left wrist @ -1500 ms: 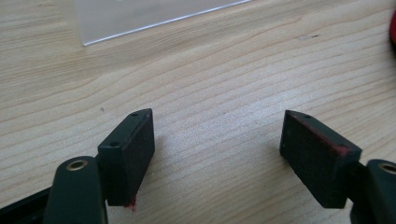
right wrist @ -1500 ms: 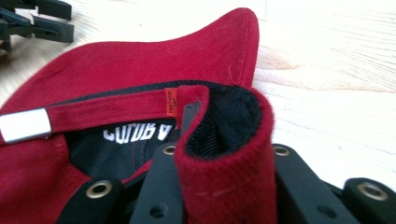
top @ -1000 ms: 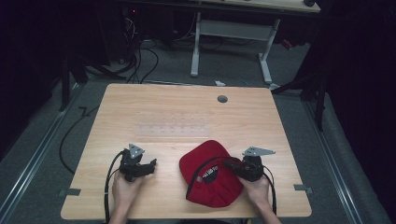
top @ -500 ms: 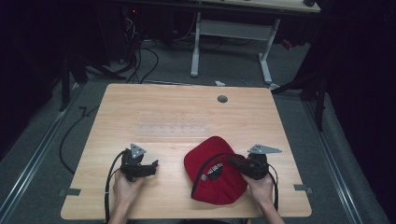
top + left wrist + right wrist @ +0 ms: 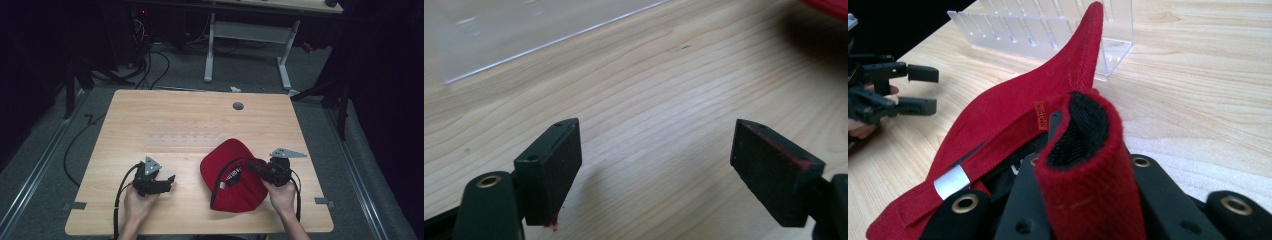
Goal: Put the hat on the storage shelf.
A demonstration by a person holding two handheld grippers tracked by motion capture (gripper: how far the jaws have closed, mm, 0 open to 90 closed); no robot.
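Observation:
A red cap (image 5: 231, 176) lies at the front right of the wooden table (image 5: 190, 115), crown away from the person. My right gripper (image 5: 251, 166) is shut on the cap's back strap (image 5: 1083, 150), a red band with black lining that stands folded between its jaws. The cap's brim (image 5: 1068, 65) rises ahead of it. My left gripper (image 5: 169, 182) rests low at the front left, open, with nothing between its fingers (image 5: 551, 160). It sits a short way left of the cap (image 5: 829, 6), apart from it.
A clear acrylic rack (image 5: 185, 139) with several slots lies mid-table, just beyond the cap (image 5: 1048, 30). A round cable hole (image 5: 238, 106) sits near the far edge. Another desk's white legs (image 5: 210, 50) and cables (image 5: 150, 65) stand on the floor beyond.
My right gripper has pulled the cap slightly right and away from the person, lifting its strap end. The left gripper has stayed in place.

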